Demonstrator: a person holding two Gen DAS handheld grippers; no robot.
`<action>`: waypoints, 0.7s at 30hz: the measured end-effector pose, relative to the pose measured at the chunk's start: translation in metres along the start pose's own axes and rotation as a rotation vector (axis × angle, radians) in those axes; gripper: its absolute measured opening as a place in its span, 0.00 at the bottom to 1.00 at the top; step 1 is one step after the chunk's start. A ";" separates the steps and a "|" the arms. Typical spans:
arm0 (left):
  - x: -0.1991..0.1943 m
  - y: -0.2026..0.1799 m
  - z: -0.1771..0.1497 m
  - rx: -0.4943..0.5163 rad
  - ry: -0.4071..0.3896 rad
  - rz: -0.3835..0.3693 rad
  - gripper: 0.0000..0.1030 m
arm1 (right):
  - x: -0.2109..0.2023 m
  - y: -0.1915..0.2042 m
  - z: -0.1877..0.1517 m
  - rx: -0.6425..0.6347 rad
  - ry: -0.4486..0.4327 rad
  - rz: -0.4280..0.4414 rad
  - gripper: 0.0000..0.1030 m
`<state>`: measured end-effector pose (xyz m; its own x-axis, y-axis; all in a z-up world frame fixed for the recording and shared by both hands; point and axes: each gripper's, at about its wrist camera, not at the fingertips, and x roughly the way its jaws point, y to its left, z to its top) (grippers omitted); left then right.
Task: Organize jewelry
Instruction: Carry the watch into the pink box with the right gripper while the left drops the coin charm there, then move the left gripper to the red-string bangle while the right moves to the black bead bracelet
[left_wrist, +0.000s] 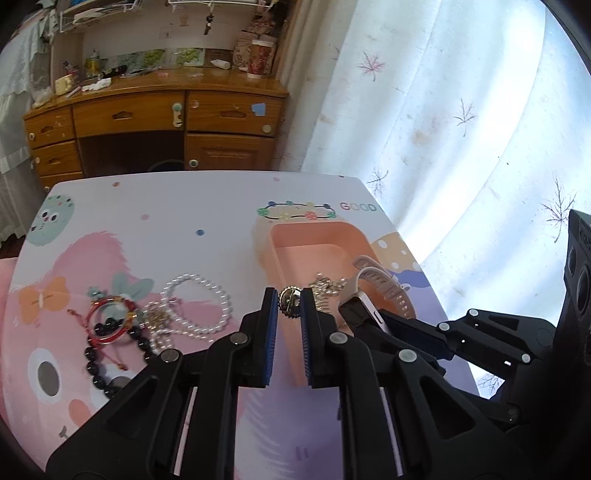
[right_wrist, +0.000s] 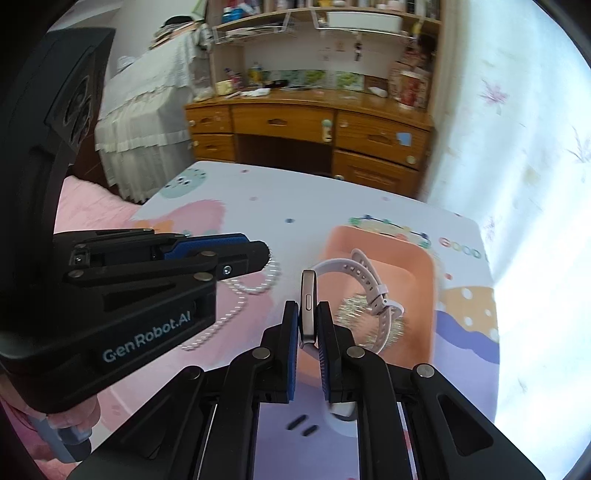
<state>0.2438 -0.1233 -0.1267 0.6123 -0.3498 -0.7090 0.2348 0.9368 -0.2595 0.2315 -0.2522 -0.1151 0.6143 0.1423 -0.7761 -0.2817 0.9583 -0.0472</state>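
Note:
My left gripper (left_wrist: 289, 301) is shut on a small gold brooch (left_wrist: 289, 302), held over the near left rim of the peach tray (left_wrist: 295, 236). My right gripper (right_wrist: 307, 314) is shut on a smartwatch (right_wrist: 308, 295) with a pale pink strap (right_wrist: 369, 280), held over the tray's near edge (right_wrist: 369, 240); the watch also shows in the left wrist view (left_wrist: 373, 280). A gold and pearl piece (left_wrist: 327, 286) lies in the tray. On the table to the left lie a pearl bracelet (left_wrist: 195, 302), a red bangle (left_wrist: 110, 321) and a dark bead bracelet (left_wrist: 107, 365).
The table (left_wrist: 166, 221) has a cartoon-print top and ends close behind the tray. A wooden desk (left_wrist: 155, 114) stands behind it. A white curtain (left_wrist: 443, 129) hangs at the right. A pink bedcover (right_wrist: 85, 206) lies left of the table.

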 end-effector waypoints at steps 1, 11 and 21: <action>0.004 -0.005 0.002 0.004 0.005 -0.006 0.09 | 0.002 -0.008 -0.001 0.016 0.002 -0.012 0.09; 0.031 -0.037 0.012 0.033 0.050 -0.073 0.11 | 0.007 -0.077 -0.019 0.205 -0.009 -0.053 0.16; 0.034 -0.016 0.005 -0.023 0.097 -0.007 0.64 | 0.004 -0.072 -0.032 0.264 0.014 -0.057 0.37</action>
<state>0.2646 -0.1502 -0.1438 0.5347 -0.3550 -0.7669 0.2207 0.9347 -0.2787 0.2310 -0.3289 -0.1350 0.6129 0.0847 -0.7856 -0.0441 0.9964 0.0731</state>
